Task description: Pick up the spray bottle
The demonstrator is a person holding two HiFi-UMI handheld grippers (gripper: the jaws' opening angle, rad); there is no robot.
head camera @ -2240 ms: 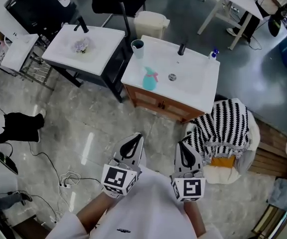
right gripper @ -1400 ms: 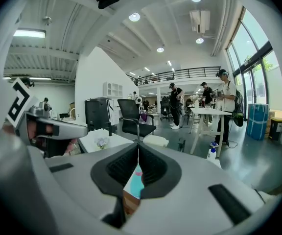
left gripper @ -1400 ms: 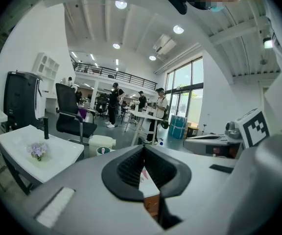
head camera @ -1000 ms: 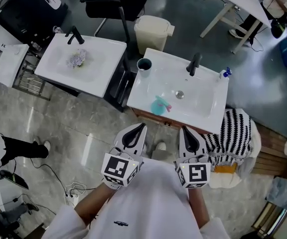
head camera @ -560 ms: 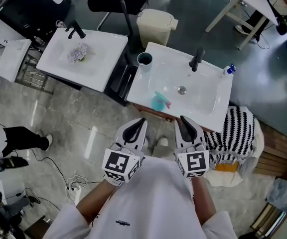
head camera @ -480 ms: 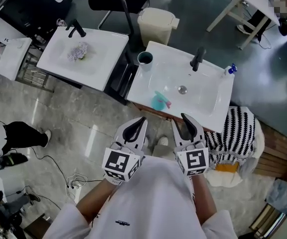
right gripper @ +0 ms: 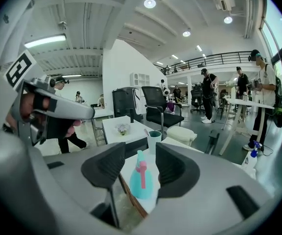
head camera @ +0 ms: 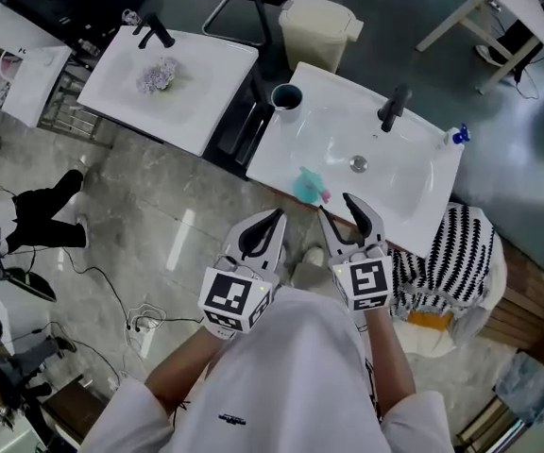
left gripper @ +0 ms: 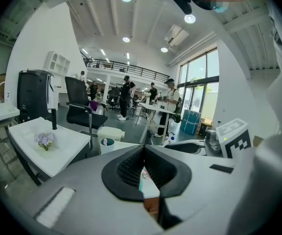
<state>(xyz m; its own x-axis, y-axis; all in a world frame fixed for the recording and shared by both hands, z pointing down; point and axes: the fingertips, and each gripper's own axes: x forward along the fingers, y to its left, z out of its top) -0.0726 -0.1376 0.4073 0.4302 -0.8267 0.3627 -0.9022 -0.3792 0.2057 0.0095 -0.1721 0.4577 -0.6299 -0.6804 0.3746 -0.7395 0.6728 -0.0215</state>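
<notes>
A teal spray bottle (head camera: pixel 307 185) with a pink trigger stands on the near left rim of the white sink (head camera: pixel 414 173). My right gripper (head camera: pixel 340 212) hovers just short of it, a little to its right. Its jaws have just been opening and stand open with nothing between them. In the right gripper view the spray bottle (right gripper: pixel 141 180) shows through the gap of the right gripper (right gripper: pixel 140 151), still farther off. My left gripper (head camera: pixel 274 221) is shut and empty, short of the cabinet's front edge. The left gripper (left gripper: pixel 143 152) shows its jaws pressed together.
On the sink are a teal cup (head camera: pixel 286 96) at the back left corner, a black faucet (head camera: pixel 394 109) and a small blue bottle (head camera: pixel 457 137). A second white sink (head camera: pixel 121 92) with purple flowers (head camera: pixel 161 74) stands to the left. A striped cloth (head camera: pixel 447 258) lies at the right and a bin (head camera: pixel 321 22) behind.
Both grippers have come closer to the sink and lower. The right gripper's jaws, shut earlier, have spread apart. The left gripper stays shut.
</notes>
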